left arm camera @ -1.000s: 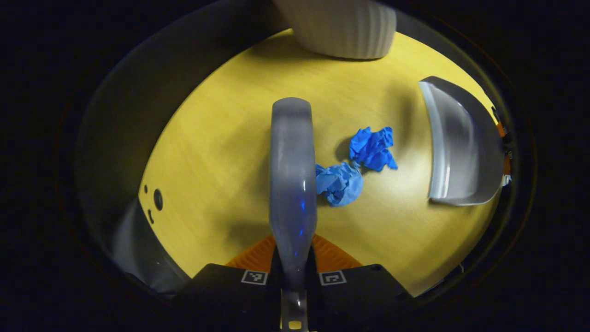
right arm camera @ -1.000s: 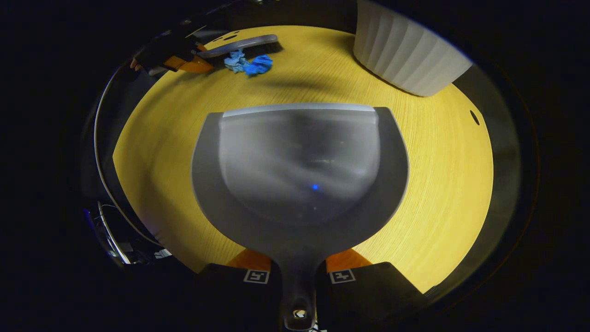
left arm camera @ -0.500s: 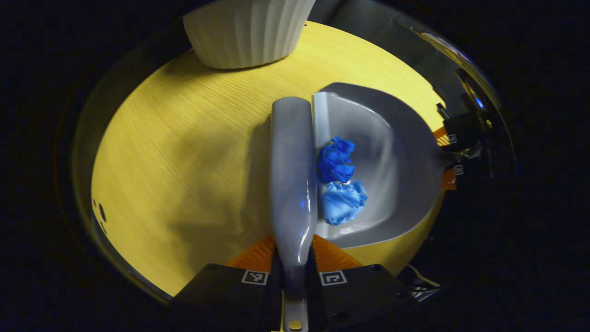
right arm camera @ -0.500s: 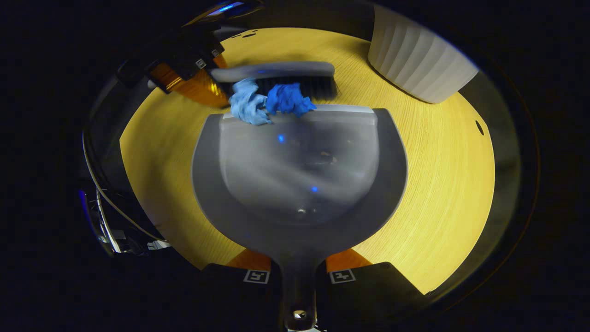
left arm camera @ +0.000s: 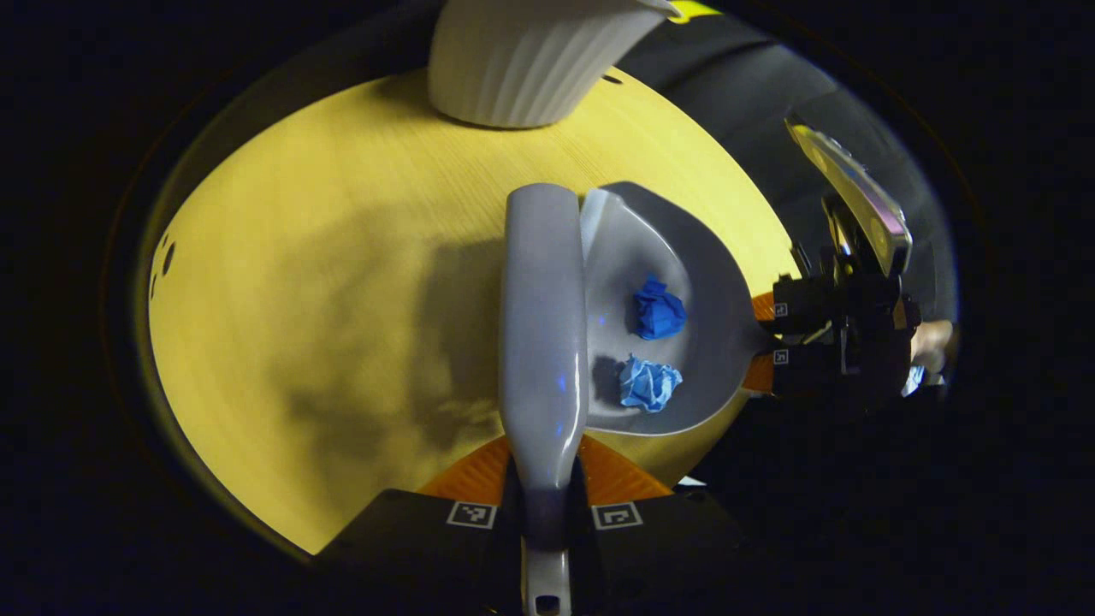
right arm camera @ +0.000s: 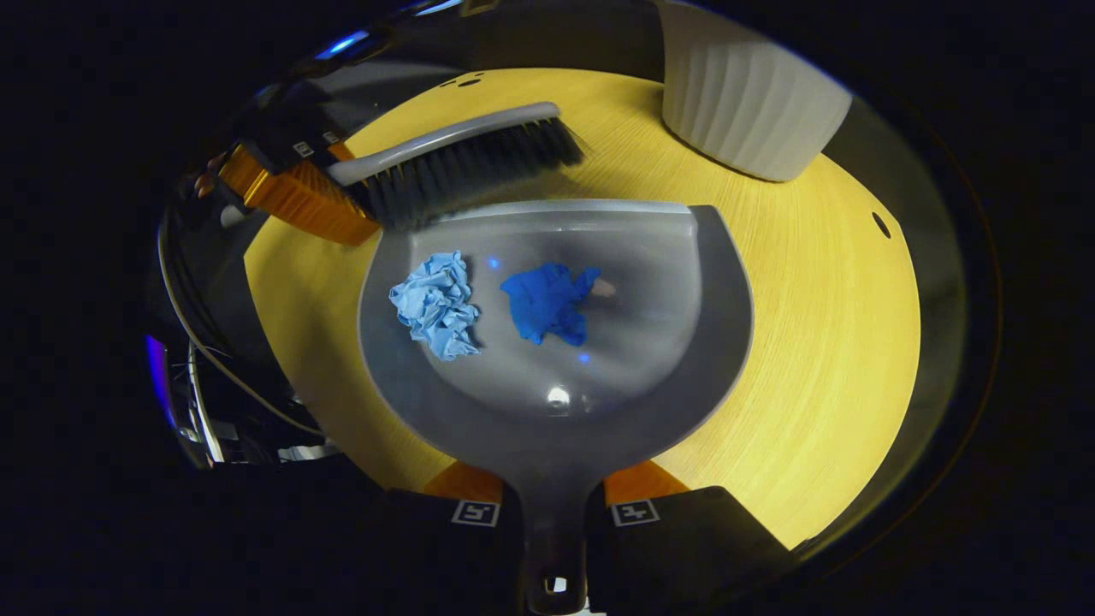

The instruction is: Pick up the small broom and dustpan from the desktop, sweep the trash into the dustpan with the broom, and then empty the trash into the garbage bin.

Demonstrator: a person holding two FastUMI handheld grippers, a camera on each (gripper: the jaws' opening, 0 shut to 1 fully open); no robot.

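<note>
Resting inside the dustpan [right arm camera: 556, 385] now, both paper wads [right arm camera: 436, 304] have left its lip. Right gripper [right arm camera: 554, 505] clamps the pan's handle; left gripper [left arm camera: 545, 505] clenches the broom [left arm camera: 543, 325] beside the lip

Two paper wads [right arm camera: 436, 304] [right arm camera: 545, 301], one dustpan [right arm camera: 556, 411]

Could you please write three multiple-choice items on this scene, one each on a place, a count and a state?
1. Where do the paper wads lie?
A. inside the dustpan
B. on the bare table
C. in the bin

2. How many paper wads are there?
A. one
B. two
C. four

3. What is the right tool doing?
A. hanging open
B. gripping the brush
C. gripping the dustpan's handle

Answers:
1 A: the light blue wad and the dark blue wad rest in the dustpan.
2 B: just those two show.
3 C: the right tool is closed on the handle; the left tool holds the brush.
</note>
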